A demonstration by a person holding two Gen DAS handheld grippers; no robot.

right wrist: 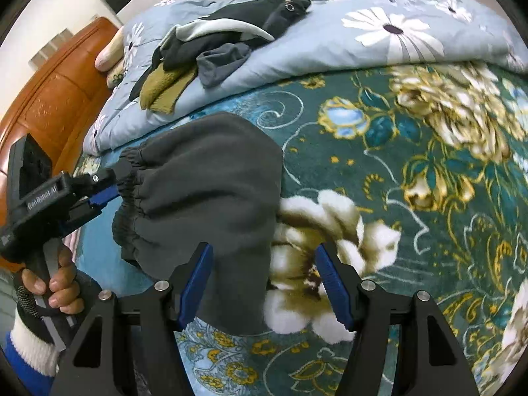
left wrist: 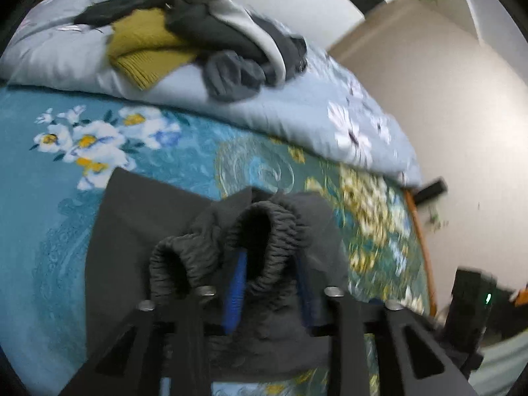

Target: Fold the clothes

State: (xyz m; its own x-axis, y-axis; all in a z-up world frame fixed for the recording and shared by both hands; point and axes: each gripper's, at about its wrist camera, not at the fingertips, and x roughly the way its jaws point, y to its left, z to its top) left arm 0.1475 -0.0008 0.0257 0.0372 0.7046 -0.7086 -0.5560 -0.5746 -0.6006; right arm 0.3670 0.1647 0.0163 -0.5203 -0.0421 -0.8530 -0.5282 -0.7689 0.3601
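While the left gripper (left wrist: 269, 283) pinches the dark grey garment's (left wrist: 138, 231) elastic waistband between its fingers on the floral bedspread (left wrist: 39, 198), the right gripper (right wrist: 264, 283), fingers spread, hovers over that garment (right wrist: 211, 181).

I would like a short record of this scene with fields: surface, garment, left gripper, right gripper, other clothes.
surface: bed with a teal floral blanket
garment: dark grey trousers, elastic waistband bunched up
left gripper: left gripper shut on the waistband, which sits between its blue fingers
right gripper: right gripper open, one edge of the trousers between its fingers, pads not pressing
other clothes: unfolded pile with a mustard knit, on the pale flowered quilt behind
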